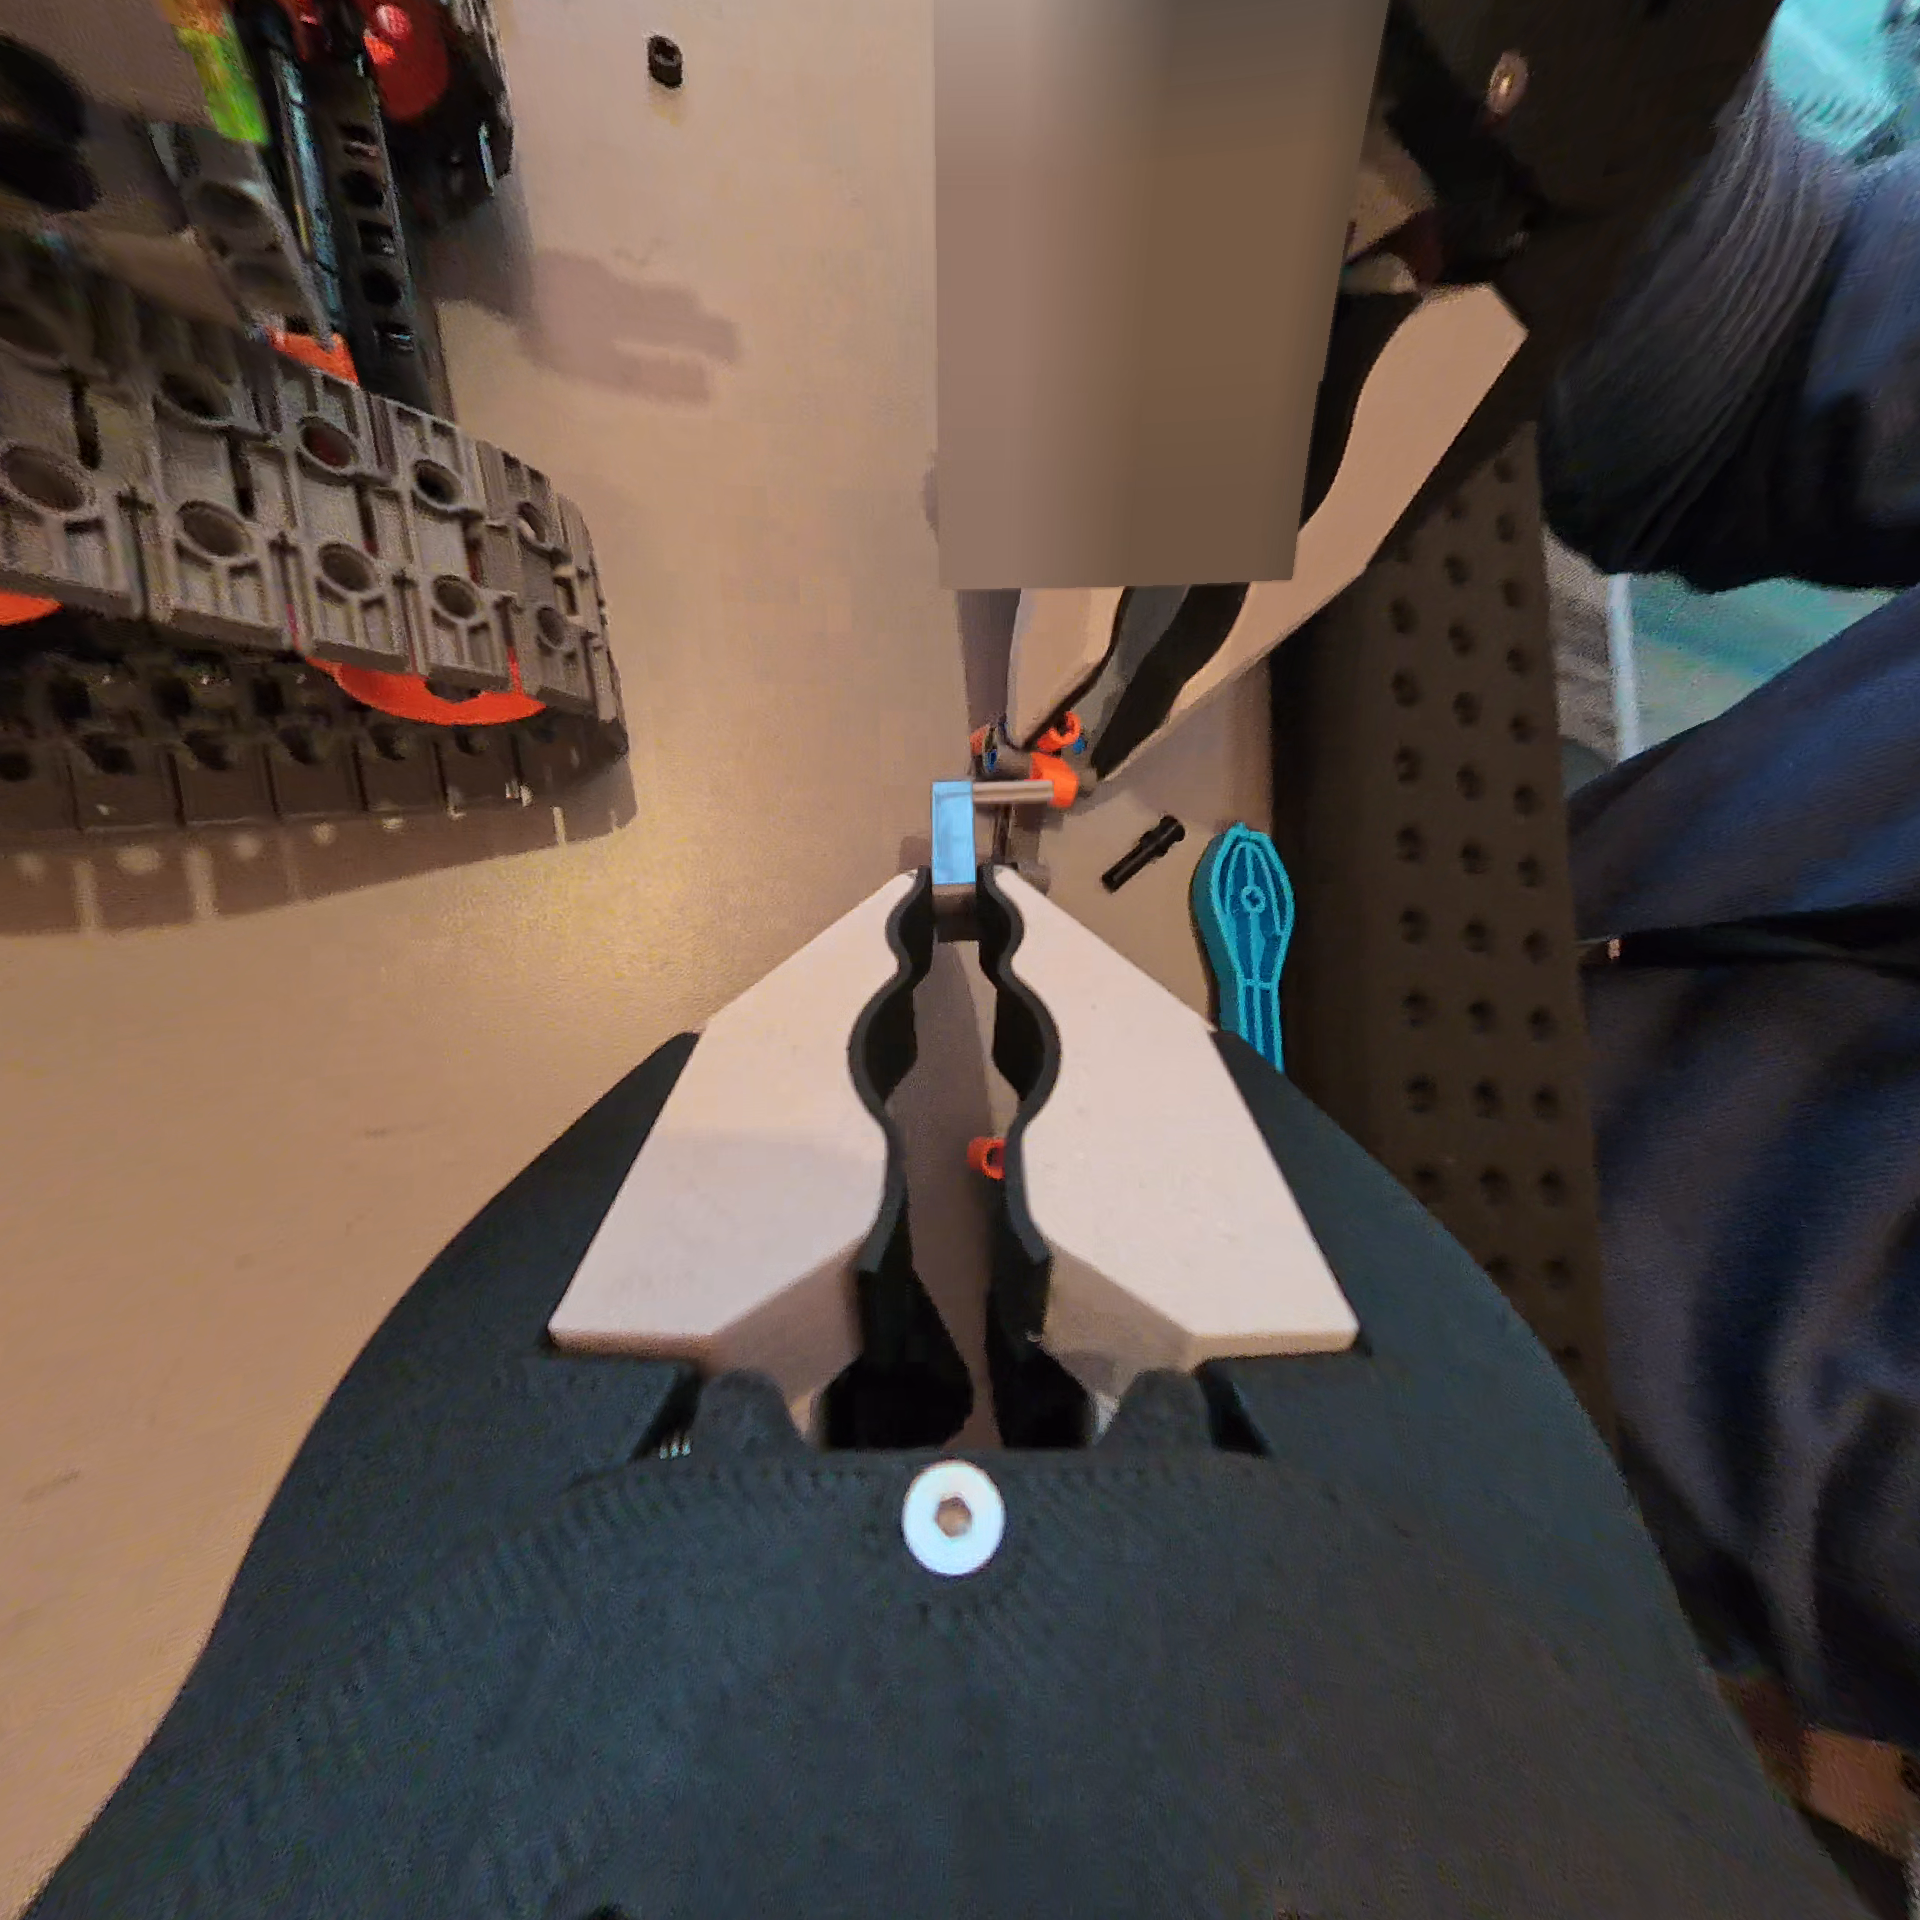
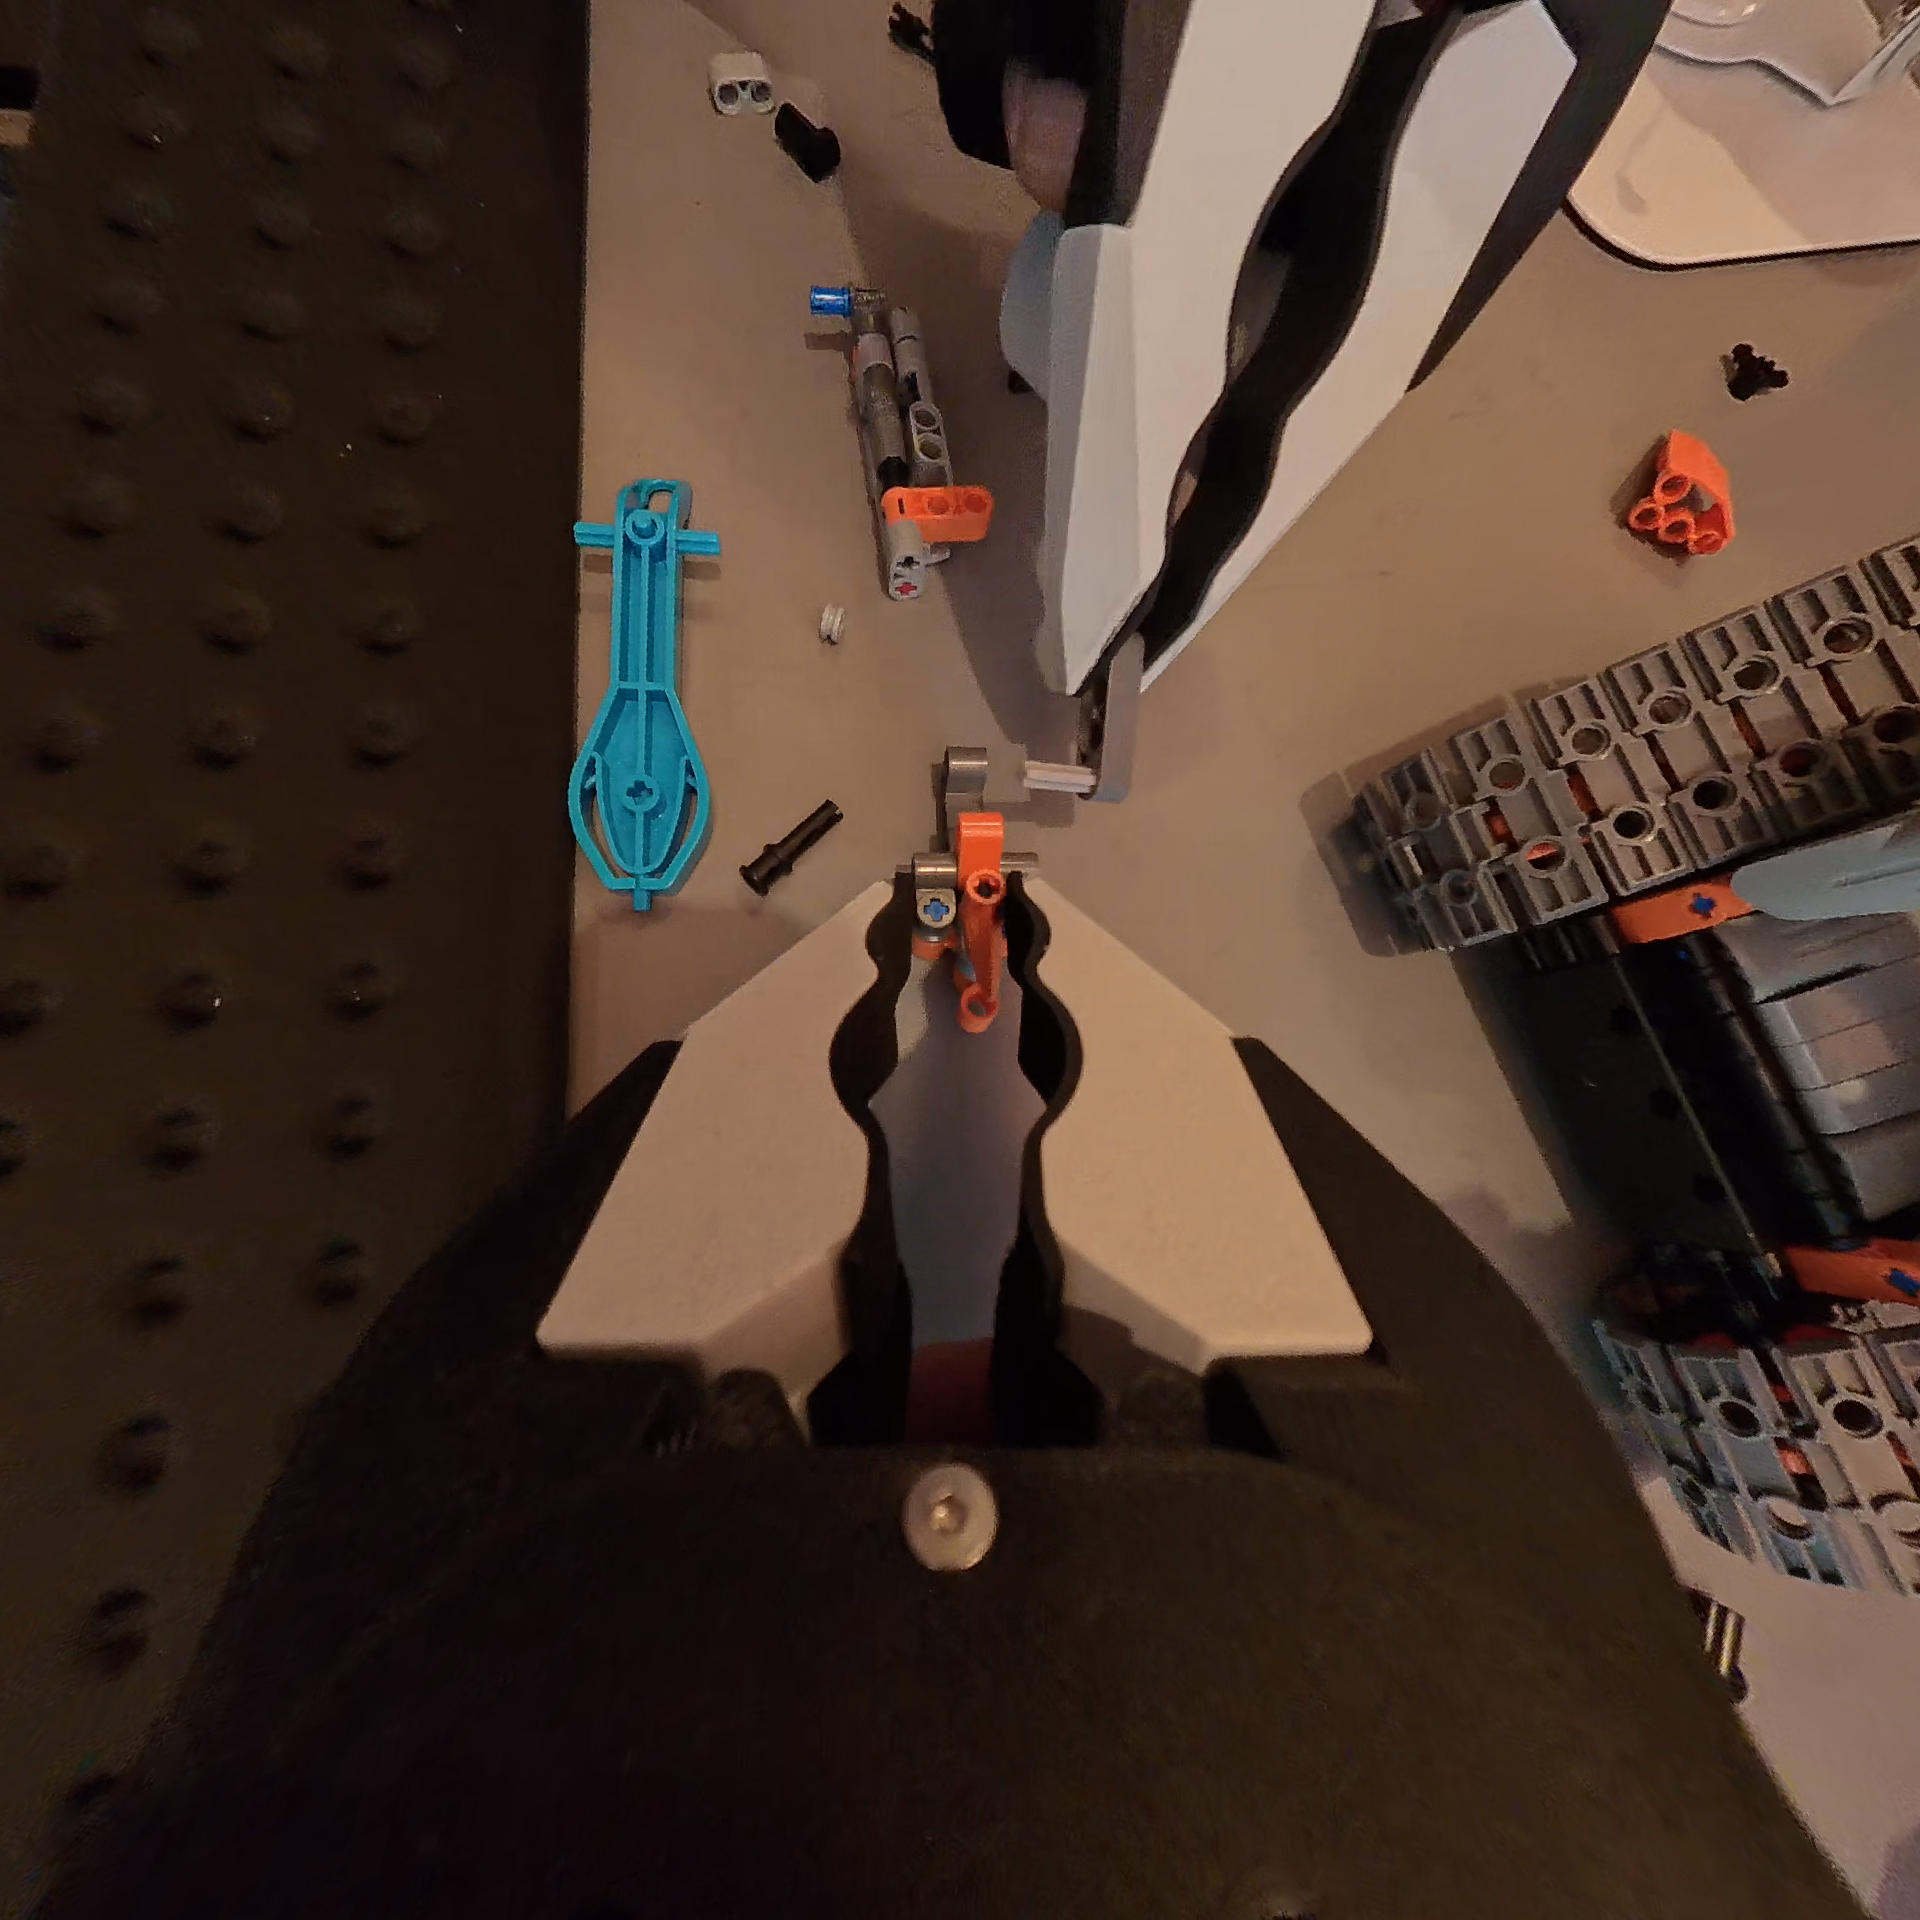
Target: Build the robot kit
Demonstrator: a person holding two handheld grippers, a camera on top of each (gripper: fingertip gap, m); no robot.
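Right gripper (image 2: 961,883): fingers closed narrowly on a small orange-and-grey plastic brick assembly (image 2: 971,914), whose long axis runs along the fingers and points away from the camera.
Left gripper (image 1: 954,883): tips pinched on a flat grey beam piece (image 1: 952,842), upright at the assembly's far end, where a pale axle (image 2: 1058,777) lies crosswise.
Surroundings: turquoise plastic separator tool (image 2: 639,707) and black pin (image 2: 790,842) on the beige table (image 2: 1195,935); grey tracked brick vehicle (image 2: 1662,790) nearby.
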